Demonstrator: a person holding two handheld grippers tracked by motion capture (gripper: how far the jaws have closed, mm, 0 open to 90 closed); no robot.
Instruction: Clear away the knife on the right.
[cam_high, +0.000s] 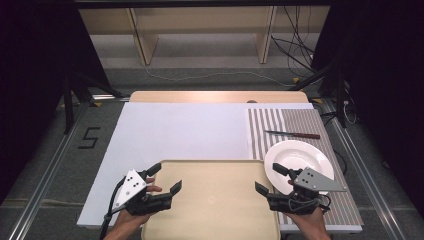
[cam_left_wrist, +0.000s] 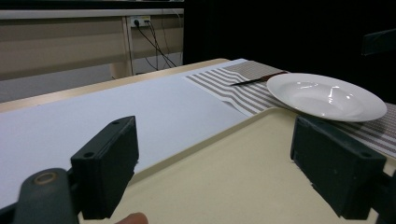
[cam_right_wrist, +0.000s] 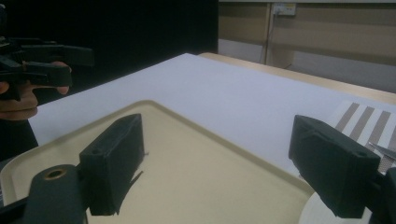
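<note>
High view: tray (cam_high: 215, 200) at near centre of tabletop (cam_high: 175, 130), long axis left-right, between my claws. Left claw (cam_high: 165, 177) and right claw (cam_high: 267, 180) both spread, empty, straddling tray's side edges.

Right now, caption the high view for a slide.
Two open grippers, left gripper and right gripper, flank a beige tray; white plate and knife on striped mat.

My tray (cam_high: 215, 200) runs off the bottom edge of the high view — near rim's cut off, and so are my forearms.
</note>
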